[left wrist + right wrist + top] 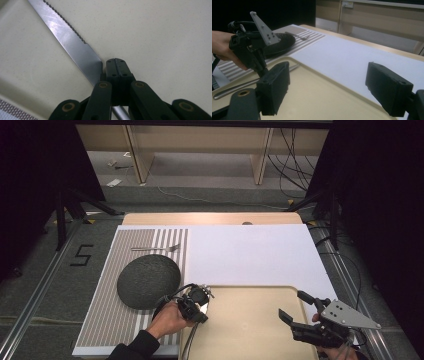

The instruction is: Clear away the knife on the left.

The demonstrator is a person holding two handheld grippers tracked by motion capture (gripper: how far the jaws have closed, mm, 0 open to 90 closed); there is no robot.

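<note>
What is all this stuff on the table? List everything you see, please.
Knife: one, silver, serrated, on the tray, clamped near its handle by the left gripper.
Tray: one, beige, near edge of the table.
Plate: one, dark grey, on the placemat.
Fork: one, silver, beyond the plate.
Placemat: one, grey-and-white striped, left.
White sheet: one, covering the table.
Left gripper: black, shut.
Right gripper: black, open above the tray.

Knife (75, 47): steel, serrated blade edge, plain rounded metal handle. Lies flat on the beige tray (250, 325), at its left end, with the left gripper (116, 67) closed on it where blade meets handle. Fork (159, 248): small, metal, flat on the striped mat (107, 320), just beyond the dark round plate (148, 281), tines pointing right.
</note>
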